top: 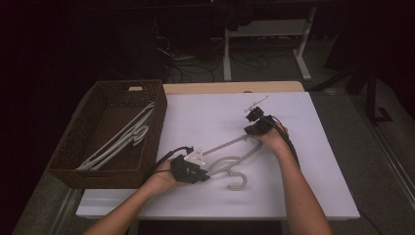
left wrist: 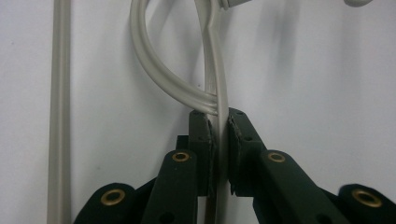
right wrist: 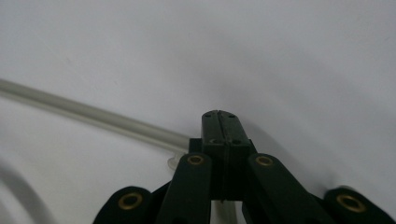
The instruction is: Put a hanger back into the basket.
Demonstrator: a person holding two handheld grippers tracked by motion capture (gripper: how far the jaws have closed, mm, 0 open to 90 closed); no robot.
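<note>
A pale grey plastic hanger (top: 230, 161) lies flat on the white table (top: 205, 112), its hook toward the front edge. My left gripper (top: 208, 176) is shut on its left shoulder arm; in the left gripper view the pads (left wrist: 208, 135) press on the thin strip (left wrist: 217, 84) of the hanger where a curved loop joins it. My right gripper (top: 252, 131) points down at the hanger's right corner. Its jaws (right wrist: 218, 114) are pressed together, the straight bar (right wrist: 93, 114) ends against them, and a pale piece runs down between them.
A dark wicker basket (top: 105, 178) stands at the table's left with several pale hangers (top: 122, 139) in it. The floor beyond the table holds desk legs (top: 227, 54) and cables. A small white and black device (top: 255, 105) stands just past my right gripper.
</note>
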